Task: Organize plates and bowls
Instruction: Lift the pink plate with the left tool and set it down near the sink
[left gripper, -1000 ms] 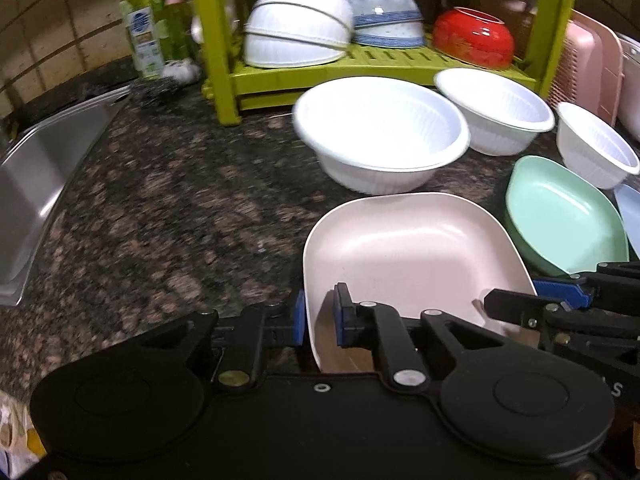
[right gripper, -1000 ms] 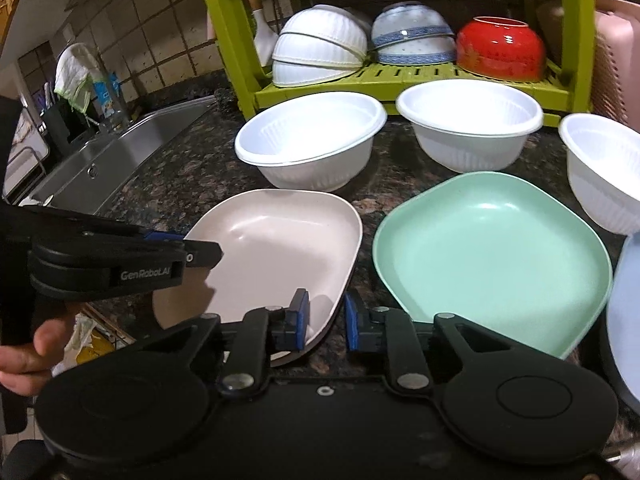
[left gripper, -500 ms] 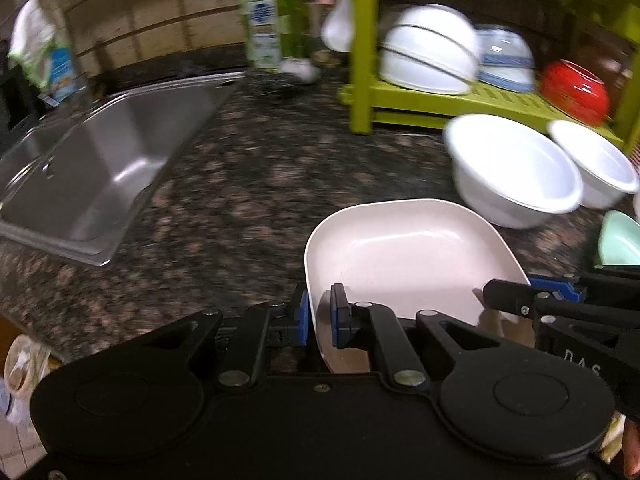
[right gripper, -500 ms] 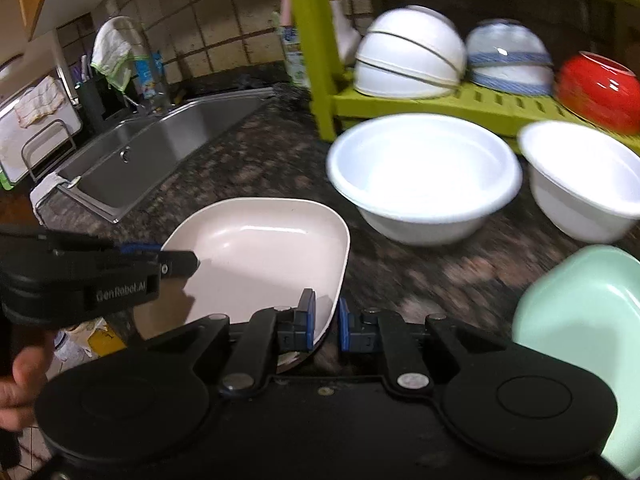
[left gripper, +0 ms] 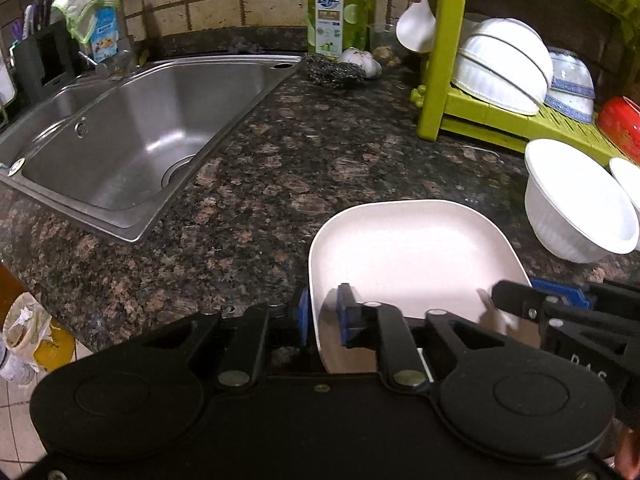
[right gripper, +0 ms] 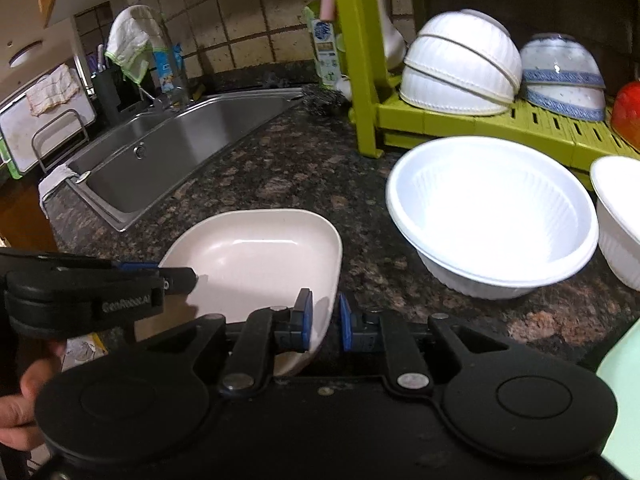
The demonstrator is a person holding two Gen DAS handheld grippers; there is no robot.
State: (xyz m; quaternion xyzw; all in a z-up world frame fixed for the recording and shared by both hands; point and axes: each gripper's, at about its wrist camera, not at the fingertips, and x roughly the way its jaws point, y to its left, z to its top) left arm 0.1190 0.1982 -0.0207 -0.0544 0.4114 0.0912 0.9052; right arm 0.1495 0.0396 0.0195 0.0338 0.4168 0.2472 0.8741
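A pale pink square plate (left gripper: 412, 256) (right gripper: 256, 256) is held near the counter's front edge by both grippers. My left gripper (left gripper: 322, 316) is shut on its left rim. My right gripper (right gripper: 324, 320) is shut on its right rim. Each gripper shows in the other's view: the right gripper (left gripper: 536, 300) at the plate's right side, the left gripper (right gripper: 180, 280) at its left side. A large white bowl (right gripper: 492, 216) (left gripper: 576, 208) stands to the right of the plate. Part of a mint green plate (right gripper: 624, 400) shows at the far right.
A steel sink (left gripper: 132, 132) (right gripper: 172, 152) lies to the left. A green dish rack (right gripper: 460, 124) at the back right holds stacked white bowls (right gripper: 460, 64), blue-patterned bowls (right gripper: 560, 76) and a red bowl (right gripper: 628, 108). A soap bottle (left gripper: 336, 8) and steel scourer (left gripper: 332, 72) sit behind.
Both grippers have carried the pink plate to the left, away from the mint plate and the white bowls. The sink has come into fuller view.
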